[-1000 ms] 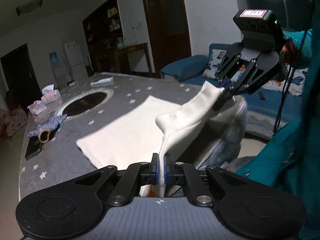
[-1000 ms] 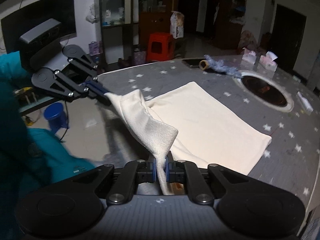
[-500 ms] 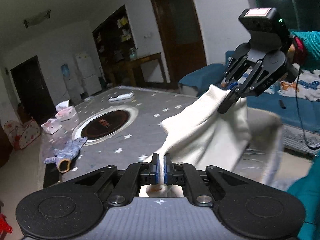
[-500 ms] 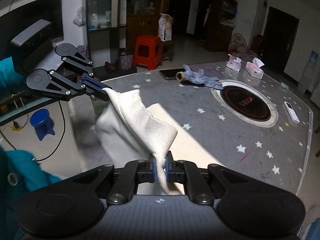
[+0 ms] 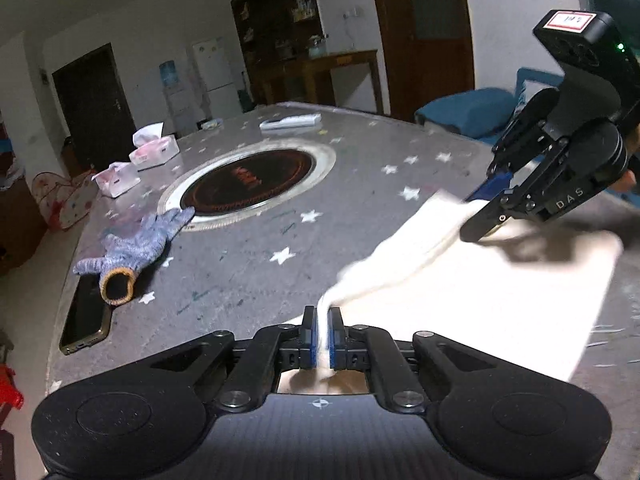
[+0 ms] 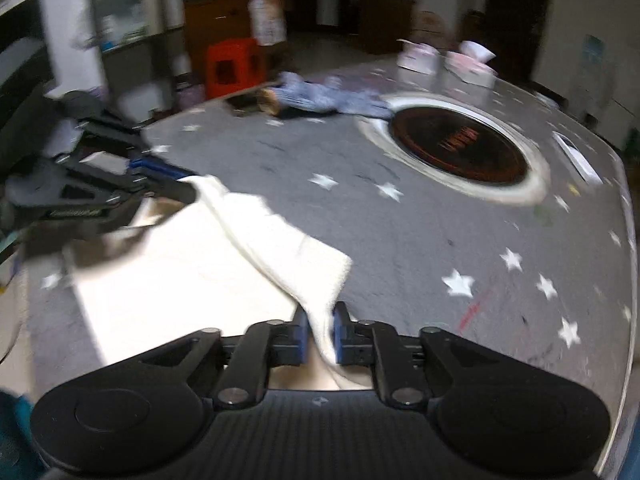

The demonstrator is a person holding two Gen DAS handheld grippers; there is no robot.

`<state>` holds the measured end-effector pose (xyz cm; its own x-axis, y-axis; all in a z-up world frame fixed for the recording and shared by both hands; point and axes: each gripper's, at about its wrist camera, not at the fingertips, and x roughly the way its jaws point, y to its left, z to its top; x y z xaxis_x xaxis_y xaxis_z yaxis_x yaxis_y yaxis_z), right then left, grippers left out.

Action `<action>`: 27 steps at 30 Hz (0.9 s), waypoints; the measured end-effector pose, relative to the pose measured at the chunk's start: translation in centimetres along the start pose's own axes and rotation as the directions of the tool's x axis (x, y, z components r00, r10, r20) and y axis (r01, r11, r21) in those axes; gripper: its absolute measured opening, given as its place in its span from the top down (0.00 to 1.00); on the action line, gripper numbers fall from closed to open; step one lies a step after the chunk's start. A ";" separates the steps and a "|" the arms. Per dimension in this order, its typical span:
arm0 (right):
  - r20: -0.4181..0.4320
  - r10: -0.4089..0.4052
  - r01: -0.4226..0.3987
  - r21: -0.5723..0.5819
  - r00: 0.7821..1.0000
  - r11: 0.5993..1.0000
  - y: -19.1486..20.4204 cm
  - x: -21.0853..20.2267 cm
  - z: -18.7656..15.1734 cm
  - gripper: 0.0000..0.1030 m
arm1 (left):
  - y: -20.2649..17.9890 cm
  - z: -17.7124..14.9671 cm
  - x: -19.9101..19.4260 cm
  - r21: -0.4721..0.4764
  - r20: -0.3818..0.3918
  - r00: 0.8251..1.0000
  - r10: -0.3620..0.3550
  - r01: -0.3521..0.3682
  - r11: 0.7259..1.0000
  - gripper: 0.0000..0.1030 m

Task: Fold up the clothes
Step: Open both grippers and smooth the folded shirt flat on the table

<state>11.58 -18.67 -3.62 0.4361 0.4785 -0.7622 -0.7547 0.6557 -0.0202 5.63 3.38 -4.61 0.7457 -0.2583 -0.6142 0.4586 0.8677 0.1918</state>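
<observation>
A cream cloth (image 5: 480, 300) lies on the grey star-patterned table (image 5: 240, 272), with its lifted edge folded forward over the rest. My left gripper (image 5: 321, 312) is low over the table and shut on one corner of that edge, its jaws just starting to part. In the right wrist view it appears as the left gripper (image 6: 188, 184) at the cloth's (image 6: 180, 280) far corner. My right gripper (image 6: 320, 312) has the other corner between its pads. Its jaws are opening and the cloth hangs loose in the gap. From the left it shows as the right gripper (image 5: 474, 216).
A round dark hotplate (image 5: 248, 178) is set into the table (image 6: 400, 240) beyond the cloth. A blue knit glove (image 5: 136, 244) and a phone (image 5: 84, 320) lie at the left edge. Tissue boxes (image 5: 154, 148) and a white remote (image 5: 290, 122) sit farther back. A blue sofa (image 5: 468, 114) stands behind.
Both grippers carried the cloth's edge forward across the table and down, so the raised fold now lies low over the rest. The right jaws stand a little wider.
</observation>
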 end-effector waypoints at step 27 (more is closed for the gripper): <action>0.081 -0.117 0.088 0.298 0.990 0.950 -2.6 -3.2 -6.5 0.83 | -2.6 1.4 -1.2 -0.100 0.050 0.998 -0.044 0.049 0.994 0.75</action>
<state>8.96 -25.68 -5.29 0.5595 0.4442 -0.6998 -0.5327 0.8395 0.1070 4.26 0.87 -3.31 0.7483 -0.3170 -0.5827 0.4434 0.8924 0.0840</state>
